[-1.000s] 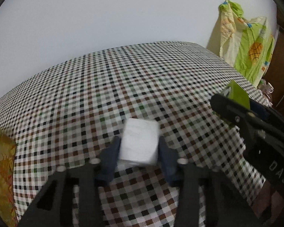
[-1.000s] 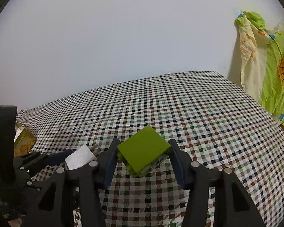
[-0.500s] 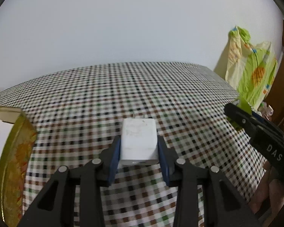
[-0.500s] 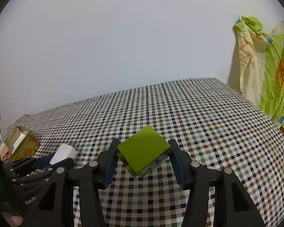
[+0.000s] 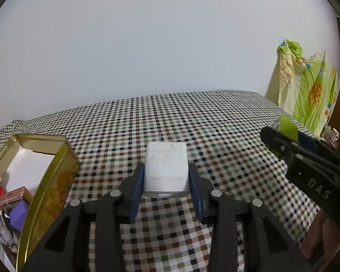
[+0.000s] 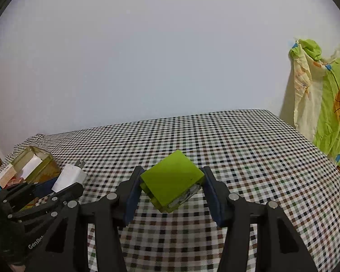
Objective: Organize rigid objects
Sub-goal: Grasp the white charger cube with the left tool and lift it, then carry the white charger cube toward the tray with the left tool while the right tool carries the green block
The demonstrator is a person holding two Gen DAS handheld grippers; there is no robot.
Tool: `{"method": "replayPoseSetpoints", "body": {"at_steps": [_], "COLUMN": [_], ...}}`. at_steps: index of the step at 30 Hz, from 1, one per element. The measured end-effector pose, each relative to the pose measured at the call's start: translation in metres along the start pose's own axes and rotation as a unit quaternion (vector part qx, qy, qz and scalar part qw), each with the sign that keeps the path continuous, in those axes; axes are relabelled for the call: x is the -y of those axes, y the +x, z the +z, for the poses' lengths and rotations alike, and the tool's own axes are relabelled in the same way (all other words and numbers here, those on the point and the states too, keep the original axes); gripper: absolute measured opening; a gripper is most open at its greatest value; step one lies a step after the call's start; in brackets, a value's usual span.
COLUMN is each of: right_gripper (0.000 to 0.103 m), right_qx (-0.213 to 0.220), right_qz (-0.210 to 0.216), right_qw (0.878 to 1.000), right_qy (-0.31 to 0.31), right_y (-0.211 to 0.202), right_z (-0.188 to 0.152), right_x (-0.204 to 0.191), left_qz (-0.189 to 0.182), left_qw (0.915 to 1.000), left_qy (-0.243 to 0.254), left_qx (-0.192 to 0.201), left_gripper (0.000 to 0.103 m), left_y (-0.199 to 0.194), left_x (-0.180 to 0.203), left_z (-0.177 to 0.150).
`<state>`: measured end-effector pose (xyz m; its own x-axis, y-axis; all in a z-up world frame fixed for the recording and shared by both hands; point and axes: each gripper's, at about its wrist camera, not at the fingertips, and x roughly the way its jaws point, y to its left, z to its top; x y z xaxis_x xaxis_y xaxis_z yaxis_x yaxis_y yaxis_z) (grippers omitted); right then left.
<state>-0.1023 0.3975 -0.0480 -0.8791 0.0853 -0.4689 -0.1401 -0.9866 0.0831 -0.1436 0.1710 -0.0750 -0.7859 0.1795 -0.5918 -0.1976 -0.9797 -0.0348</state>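
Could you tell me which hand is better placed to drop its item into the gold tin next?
Left. Its gripper holds the white charger right beside the open gold tin; the right gripper's green block sits farther away.

Surface: a flat top covered with a checked cloth in black, white, brown and green squares; whether it is a table or a bed I cannot tell.
Far edge: it meets a plain pale wall.
Left end: an open golden tin box stands on the cloth, with small things inside.
Middle and right part: only cloth shows.
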Motion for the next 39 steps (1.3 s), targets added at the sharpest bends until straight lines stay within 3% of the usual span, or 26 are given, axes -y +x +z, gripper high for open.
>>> {"method": "replayPoseSetpoints", "body": {"at_steps": [23, 39], "right_gripper": [0.054, 0.054], "right_qx": [-0.008, -0.011], "right_qz": [0.005, 0.013], "right_qw": [1.000, 1.000], "right_qy": [-0.008, -0.006], "right_y": [-0.010, -0.017], "right_z": [-0.011, -0.018], "right_x": [-0.033, -0.047], "left_qz": [-0.013, -0.010], "left_qw": [0.9993, 0.9986], "left_qy": [-0.035, -0.031], "left_qx": [0.011, 0.040], "left_gripper": [0.037, 0.037], "left_y": [-0.041, -0.063], "left_x": [-0.043, -0.054], "left_z": [-0.020, -0.028]}}
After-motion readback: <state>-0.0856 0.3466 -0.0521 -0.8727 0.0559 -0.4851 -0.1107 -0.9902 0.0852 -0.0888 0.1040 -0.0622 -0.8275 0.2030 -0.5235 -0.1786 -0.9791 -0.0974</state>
